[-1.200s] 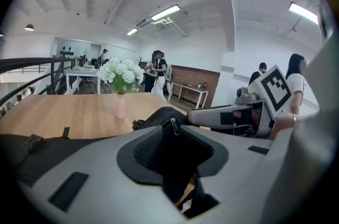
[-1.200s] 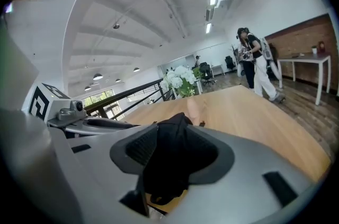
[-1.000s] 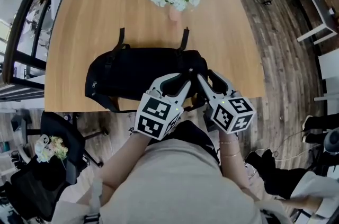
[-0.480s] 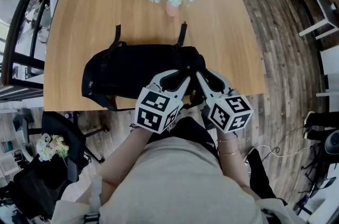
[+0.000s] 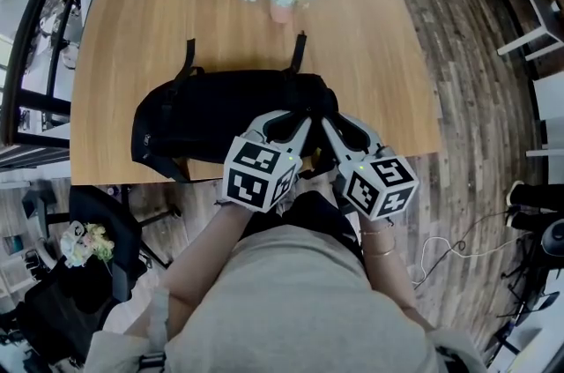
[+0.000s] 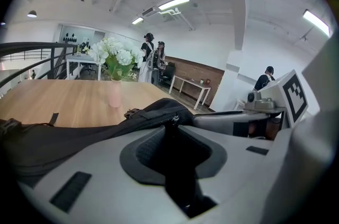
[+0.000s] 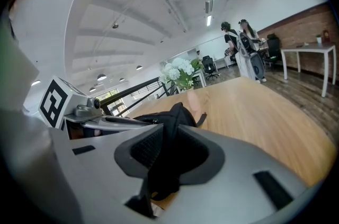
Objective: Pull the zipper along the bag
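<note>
Pinches black zipper pull point(image 6: 172, 138) with left gripper point(image 5: 304, 117) fingers, just closed onto it. Clamps right end of black fabric duffel bag point(image 5: 211, 115) with right gripper point(image 5: 324, 123) fingers, likewise just closed. Lies across light wooden surface point(image 5: 370, 54), near front edge.

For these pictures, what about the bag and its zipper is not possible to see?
How far the zipper is pulled: head view, black on black, too small.
The right end of the bag: head view, covered by the left gripper and right gripper.
Whether the jaws, just closed further on black material, pinch the pull or plain cloth: both gripper views, all dark there.
</note>
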Tool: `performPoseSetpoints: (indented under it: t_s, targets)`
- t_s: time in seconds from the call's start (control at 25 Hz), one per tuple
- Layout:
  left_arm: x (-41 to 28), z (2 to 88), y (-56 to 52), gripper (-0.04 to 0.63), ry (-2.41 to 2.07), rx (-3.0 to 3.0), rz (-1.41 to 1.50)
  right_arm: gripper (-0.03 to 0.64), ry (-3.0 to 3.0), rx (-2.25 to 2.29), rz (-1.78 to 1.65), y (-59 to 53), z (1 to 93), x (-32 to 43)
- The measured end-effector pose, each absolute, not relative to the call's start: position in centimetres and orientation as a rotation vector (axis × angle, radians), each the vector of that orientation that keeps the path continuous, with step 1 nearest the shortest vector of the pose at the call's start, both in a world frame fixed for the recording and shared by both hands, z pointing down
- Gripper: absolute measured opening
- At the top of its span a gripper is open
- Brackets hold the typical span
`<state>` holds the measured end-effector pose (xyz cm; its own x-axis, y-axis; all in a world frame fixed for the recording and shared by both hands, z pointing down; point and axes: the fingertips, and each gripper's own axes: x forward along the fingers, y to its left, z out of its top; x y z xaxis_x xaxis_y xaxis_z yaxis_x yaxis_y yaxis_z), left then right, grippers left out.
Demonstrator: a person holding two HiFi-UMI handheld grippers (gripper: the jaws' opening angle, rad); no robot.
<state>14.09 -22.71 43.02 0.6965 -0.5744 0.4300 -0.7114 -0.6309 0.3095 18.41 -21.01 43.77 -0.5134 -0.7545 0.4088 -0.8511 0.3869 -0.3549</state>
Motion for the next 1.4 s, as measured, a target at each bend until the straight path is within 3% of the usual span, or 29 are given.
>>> performPoseSetpoints:
  t_s: [1.4]
  targets:
    - [15.5,43.2,-21.8,0.028,-0.937,2.537,0.443,0.092,-2.446,1.47,0.796,-20.7,44.2,18.8]
